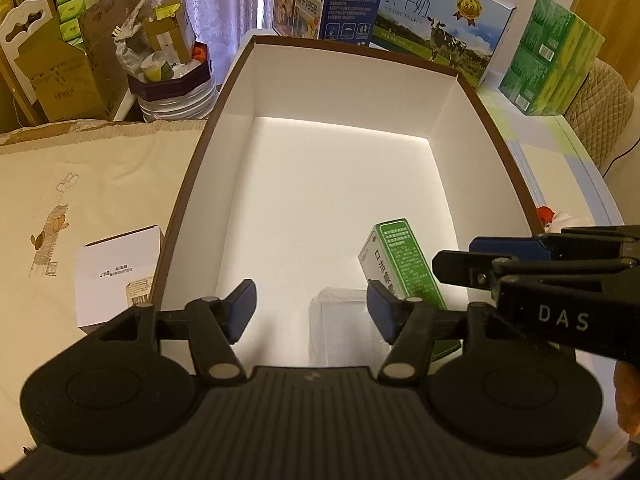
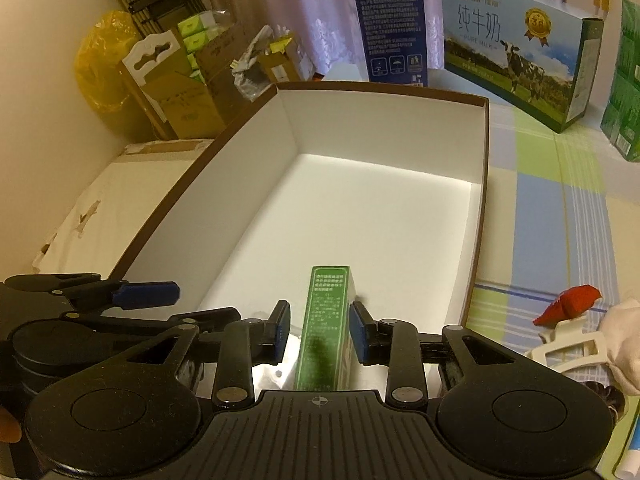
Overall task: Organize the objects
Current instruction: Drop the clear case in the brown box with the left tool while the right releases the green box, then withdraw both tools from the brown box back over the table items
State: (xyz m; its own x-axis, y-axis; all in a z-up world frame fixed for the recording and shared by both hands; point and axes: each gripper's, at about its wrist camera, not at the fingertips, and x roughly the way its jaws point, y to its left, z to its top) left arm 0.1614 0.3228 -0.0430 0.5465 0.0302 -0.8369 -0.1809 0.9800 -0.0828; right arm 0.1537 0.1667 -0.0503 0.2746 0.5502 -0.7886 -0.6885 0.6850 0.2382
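Inside the white cardboard tray [image 2: 192, 184], both grippers gape: the left gripper [image 1: 312, 312] empty, the right gripper [image 2: 320, 334] straddling a slim green carton [image 2: 326, 320].

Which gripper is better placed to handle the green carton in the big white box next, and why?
Right. The right gripper straddles the green carton, its open fingers flanking both sides. The left gripper is open over the white box floor, with the carton off to its right.
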